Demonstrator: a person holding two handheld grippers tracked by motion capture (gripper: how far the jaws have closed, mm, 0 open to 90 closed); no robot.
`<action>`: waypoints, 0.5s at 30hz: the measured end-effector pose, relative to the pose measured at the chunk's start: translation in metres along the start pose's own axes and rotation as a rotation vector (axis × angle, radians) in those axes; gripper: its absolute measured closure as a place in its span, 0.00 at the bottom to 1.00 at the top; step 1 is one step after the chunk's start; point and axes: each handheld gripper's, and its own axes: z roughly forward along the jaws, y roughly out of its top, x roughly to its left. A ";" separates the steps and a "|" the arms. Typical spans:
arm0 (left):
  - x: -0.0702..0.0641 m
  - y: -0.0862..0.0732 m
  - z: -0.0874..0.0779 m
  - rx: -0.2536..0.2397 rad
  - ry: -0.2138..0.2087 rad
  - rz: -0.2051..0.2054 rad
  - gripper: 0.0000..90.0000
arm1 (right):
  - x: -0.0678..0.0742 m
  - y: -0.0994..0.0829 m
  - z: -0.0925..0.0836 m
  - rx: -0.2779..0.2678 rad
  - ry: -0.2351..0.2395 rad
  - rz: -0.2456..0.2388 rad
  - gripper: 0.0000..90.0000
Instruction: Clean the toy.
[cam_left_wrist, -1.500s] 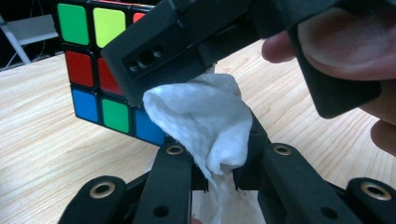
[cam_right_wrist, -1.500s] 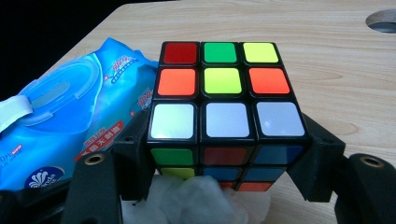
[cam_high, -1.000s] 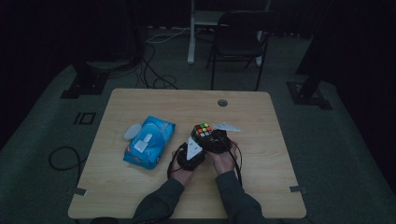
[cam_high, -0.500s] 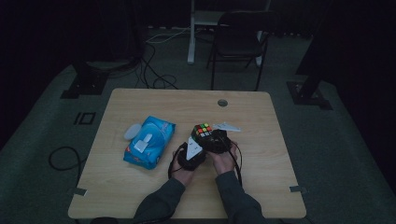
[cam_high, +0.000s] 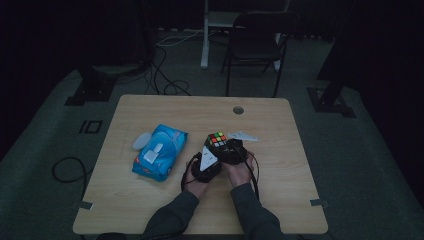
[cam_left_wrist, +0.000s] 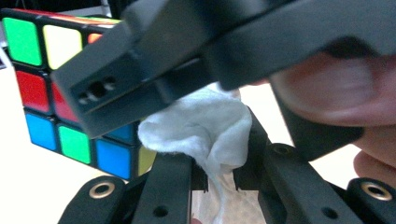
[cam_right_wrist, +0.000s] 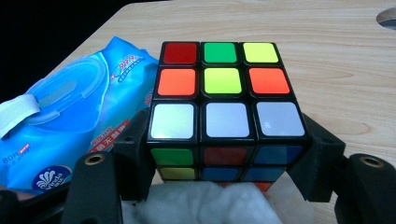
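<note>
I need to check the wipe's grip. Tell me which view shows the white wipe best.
The left gripper view: the white wipe sits bunched between the left tool's jaws, beside the cube. The right gripper view shows just its top edge under the cube. In the high view it cannot be made out.

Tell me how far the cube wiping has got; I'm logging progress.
Done: a wipe is out of the blue pack. In hand: the right gripper clamps the cube while the left gripper presses the wipe against it. Left: how many faces are already wiped cannot be told.
</note>
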 end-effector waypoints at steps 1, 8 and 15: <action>0.000 0.000 0.000 0.000 0.000 0.000 0.89 | 0.000 0.000 0.000 0.000 0.000 0.000 0.38; 0.003 0.001 -0.001 0.005 0.021 0.006 0.89 | 0.000 0.000 0.000 0.000 0.001 -0.003 0.38; 0.003 -0.002 0.000 0.021 0.024 0.009 0.89 | -0.002 0.002 -0.002 -0.008 -0.006 -0.002 0.38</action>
